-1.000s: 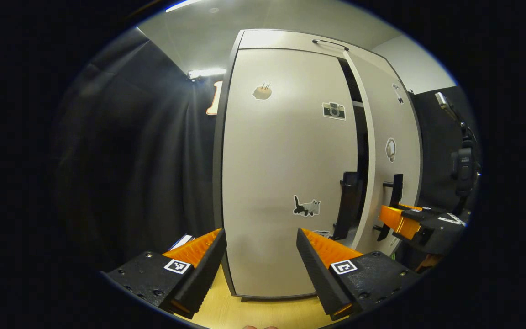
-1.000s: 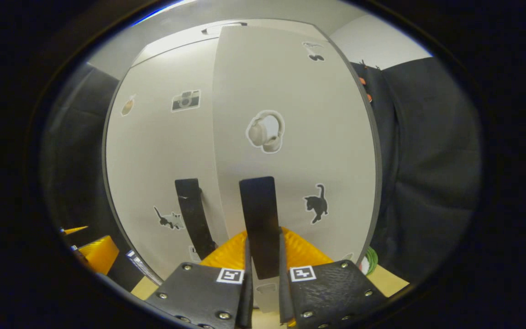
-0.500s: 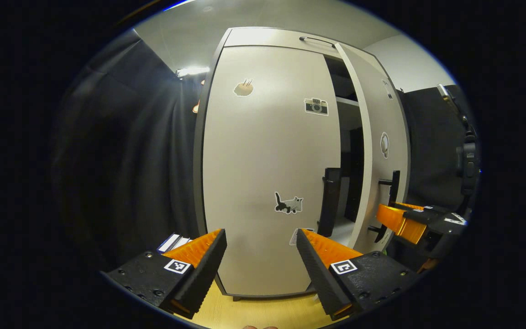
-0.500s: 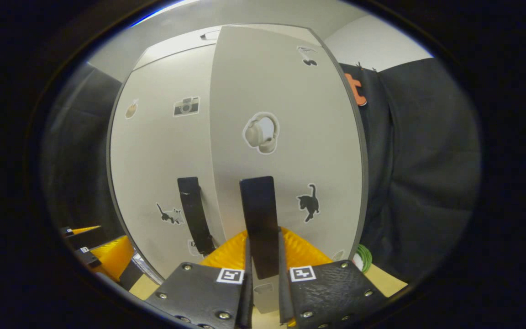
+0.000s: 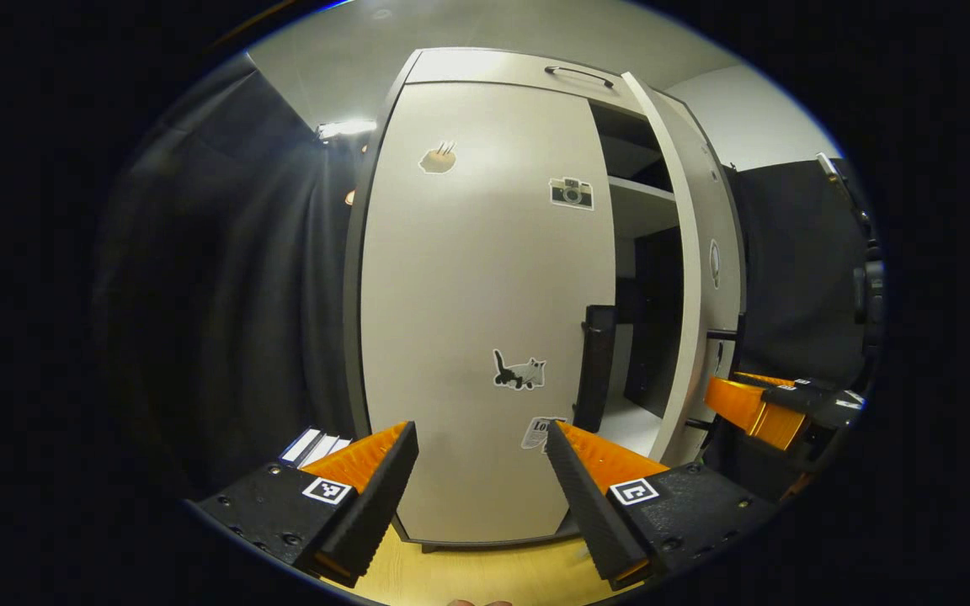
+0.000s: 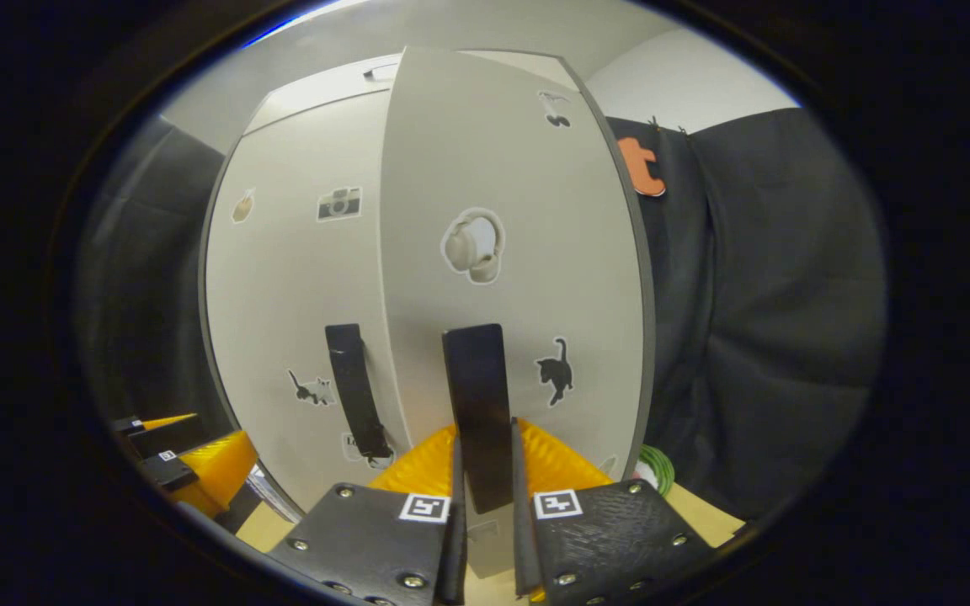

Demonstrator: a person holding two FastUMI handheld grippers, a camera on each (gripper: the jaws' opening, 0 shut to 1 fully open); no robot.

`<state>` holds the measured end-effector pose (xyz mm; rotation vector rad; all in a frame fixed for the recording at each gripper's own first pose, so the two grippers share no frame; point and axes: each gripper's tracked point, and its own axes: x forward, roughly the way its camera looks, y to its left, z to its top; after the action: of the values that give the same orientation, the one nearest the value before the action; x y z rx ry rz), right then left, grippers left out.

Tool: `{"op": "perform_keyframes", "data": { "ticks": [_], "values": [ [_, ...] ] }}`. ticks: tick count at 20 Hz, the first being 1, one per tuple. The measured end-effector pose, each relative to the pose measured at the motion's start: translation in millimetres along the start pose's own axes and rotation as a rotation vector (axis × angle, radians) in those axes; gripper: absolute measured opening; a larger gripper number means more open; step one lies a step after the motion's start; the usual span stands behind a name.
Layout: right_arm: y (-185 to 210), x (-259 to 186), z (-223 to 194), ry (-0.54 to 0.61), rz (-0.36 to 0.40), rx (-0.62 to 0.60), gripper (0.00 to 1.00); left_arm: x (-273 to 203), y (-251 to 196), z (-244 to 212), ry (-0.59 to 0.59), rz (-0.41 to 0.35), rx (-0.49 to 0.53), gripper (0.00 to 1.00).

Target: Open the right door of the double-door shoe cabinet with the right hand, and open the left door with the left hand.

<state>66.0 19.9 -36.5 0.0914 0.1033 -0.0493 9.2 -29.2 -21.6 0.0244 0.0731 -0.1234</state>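
My location: recording booth w/ black cloth walls (image 5: pixel 224 278), wood-look floor (image 5: pixel 468 576), stickered shoe cabinet (image 5: pixel 485 278), camera rig (image 5: pixel 864 286).

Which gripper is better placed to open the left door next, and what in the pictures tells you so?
The left gripper. Its jaws stand open in front of the closed left door, with the left handle just beside them. The right gripper is shut on the right handle of the part-open right door.

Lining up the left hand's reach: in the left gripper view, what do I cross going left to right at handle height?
Black curtain → left door → left door handle → open gap → right door's edge → right gripper.
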Motion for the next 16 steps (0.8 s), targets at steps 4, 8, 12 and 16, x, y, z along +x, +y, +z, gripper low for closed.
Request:
{"op": "perform_keyframes", "data": {
  "ticks": [4,8,12,16],
  "values": [
    [-4.2,1.0,-0.6,0.007,0.002,0.002,0.22,-0.9,-10.3,-1.0,0.0,-0.028,0.0,0.95],
    [-5.9,-5.5,-0.2,0.012,-0.02,0.004,0.19,-1.9,-18.8,-3.0,0.004,-0.05,-0.006,0.95],
    [-13.0,-11.7,0.7,-0.009,-0.056,-0.006,0.18,-6.0,-16.7,-4.2,0.004,-0.045,0.001,0.95],
    [-25.5,-20.7,1.2,-0.009,-0.079,0.001,0.18,-8.9,-21.3,-6.5,0.011,-0.053,-0.014,0.96]
  ]
}}
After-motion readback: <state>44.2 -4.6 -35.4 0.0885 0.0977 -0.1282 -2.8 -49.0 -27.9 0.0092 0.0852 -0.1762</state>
